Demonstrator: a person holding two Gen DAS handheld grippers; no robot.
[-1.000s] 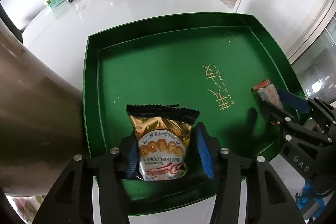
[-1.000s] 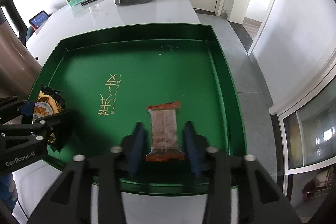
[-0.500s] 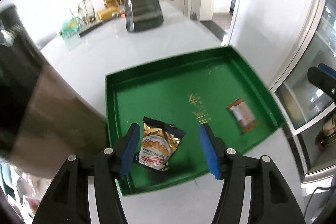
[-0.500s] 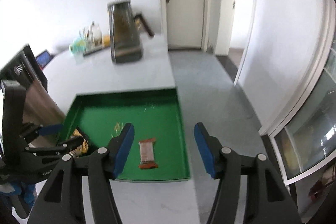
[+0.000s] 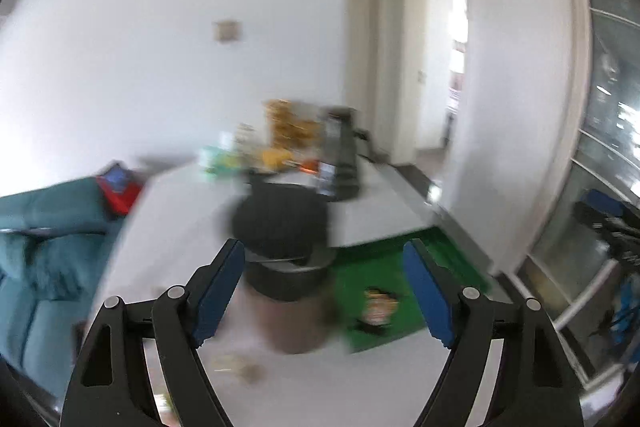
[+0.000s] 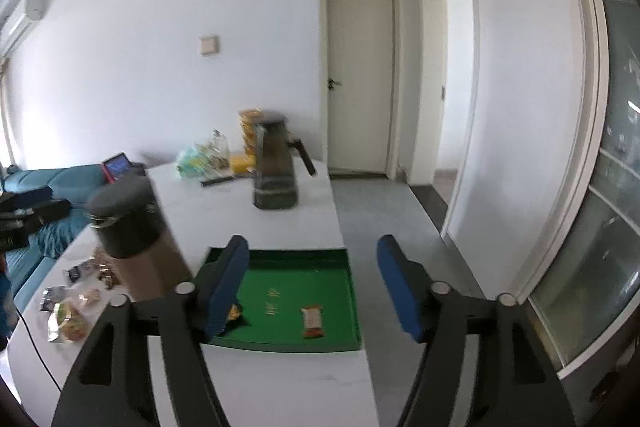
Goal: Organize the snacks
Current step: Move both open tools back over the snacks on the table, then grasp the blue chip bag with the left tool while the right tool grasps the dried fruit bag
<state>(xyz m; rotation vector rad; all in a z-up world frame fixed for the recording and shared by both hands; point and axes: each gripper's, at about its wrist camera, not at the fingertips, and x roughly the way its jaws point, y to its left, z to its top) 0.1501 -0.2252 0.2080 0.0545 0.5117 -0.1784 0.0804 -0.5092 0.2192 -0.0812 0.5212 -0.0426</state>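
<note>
A green tray (image 6: 348,291) lies on the white table. In it lie an orange wafer bar (image 6: 312,322) at the right and a gold butter-cookie packet (image 6: 233,313) at the left, partly behind my right finger. The blurred left wrist view shows the tray (image 5: 444,255) and the cookie packet (image 5: 376,307) too. My left gripper (image 5: 324,291) is open and empty, high above the table. My right gripper (image 6: 314,283) is open and empty, raised well back from the tray.
A tall brown canister with a black lid (image 6: 132,231) stands left of the tray. Several loose snack packets (image 6: 72,307) lie at the table's left. A dark kettle (image 6: 276,167) and clutter stand at the far end. A teal sofa (image 6: 44,187) is at left.
Both grippers let go of their snacks in the tray, opened wide, and pulled up and back. The left view has swung left and is motion-blurred.
</note>
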